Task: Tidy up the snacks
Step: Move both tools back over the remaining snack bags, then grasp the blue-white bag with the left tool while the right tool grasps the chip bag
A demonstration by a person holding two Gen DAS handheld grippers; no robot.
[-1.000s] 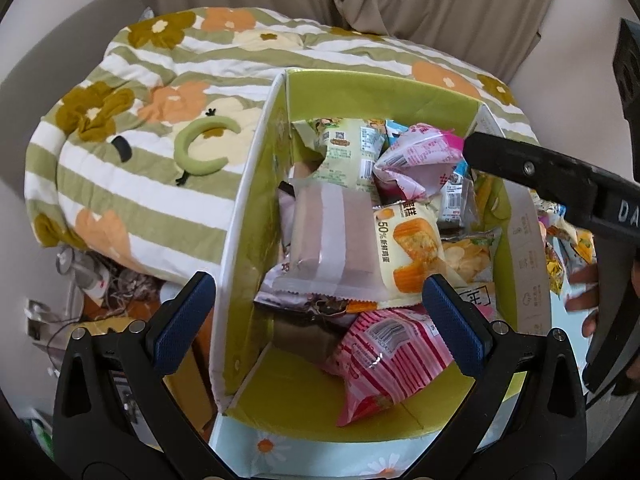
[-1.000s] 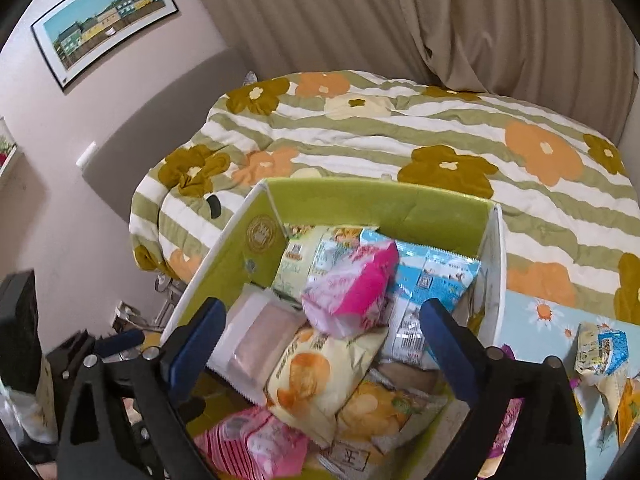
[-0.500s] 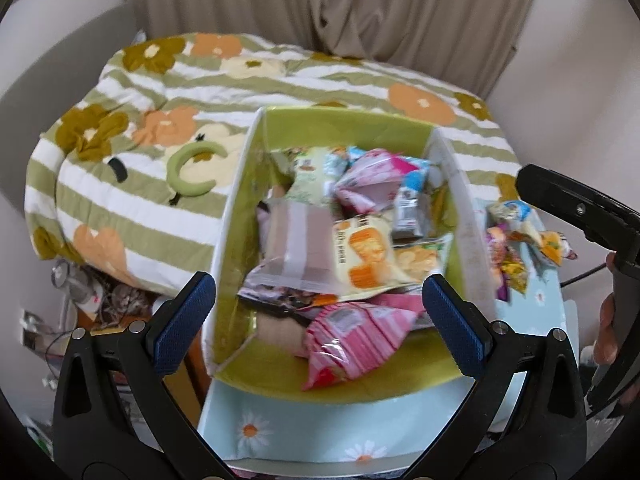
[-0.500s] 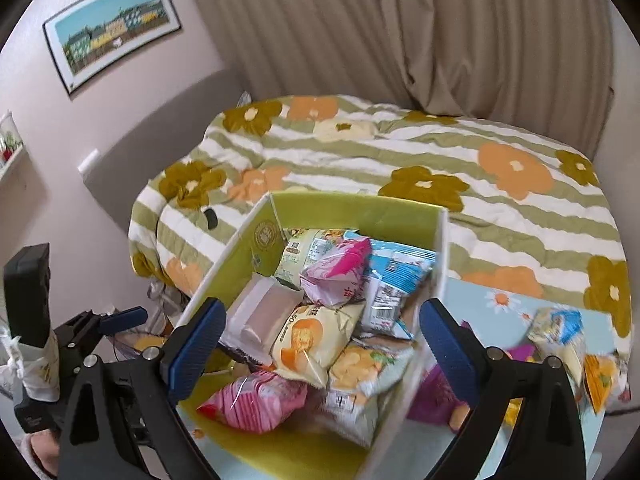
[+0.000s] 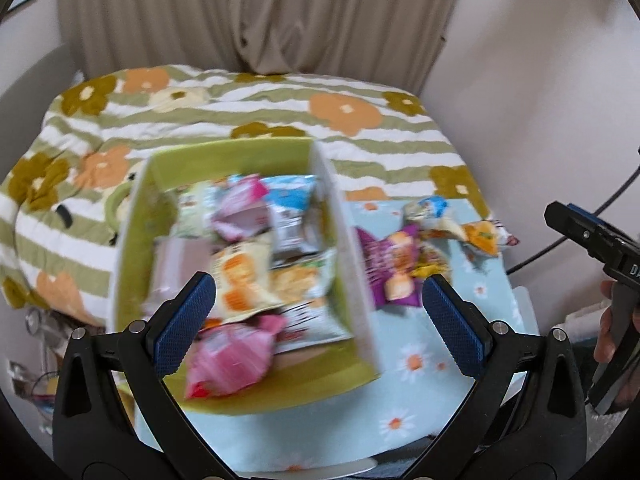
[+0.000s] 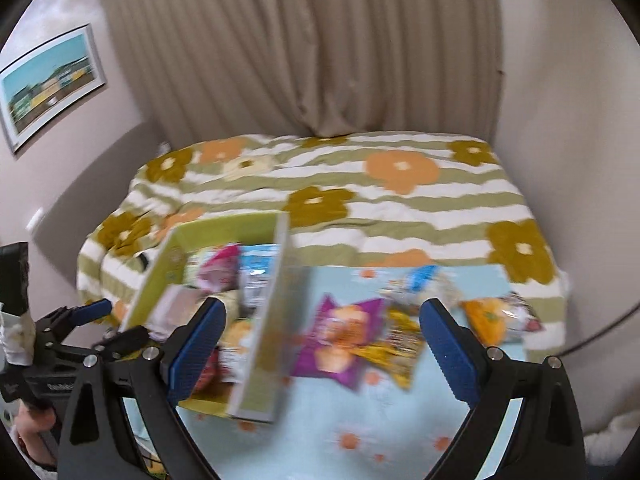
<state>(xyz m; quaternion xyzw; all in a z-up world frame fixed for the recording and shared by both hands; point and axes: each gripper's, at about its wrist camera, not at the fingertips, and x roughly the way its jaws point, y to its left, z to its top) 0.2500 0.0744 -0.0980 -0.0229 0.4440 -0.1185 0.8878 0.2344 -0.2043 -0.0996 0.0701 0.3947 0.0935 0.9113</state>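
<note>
Purple snack packet [image 6: 340,344], lying beside the green box [image 6: 256,376], is probably light, crinkly and slippery; grip a sealed edge; left gripper [image 5: 320,320] and right gripper [image 6: 322,340] gape empty.

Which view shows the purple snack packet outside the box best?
The right wrist view: the purple snack packet lies whole, though blurred, on the tablecloth, right of the green box. The left wrist view shows it at an angle, partly cut by the box wall.
</note>
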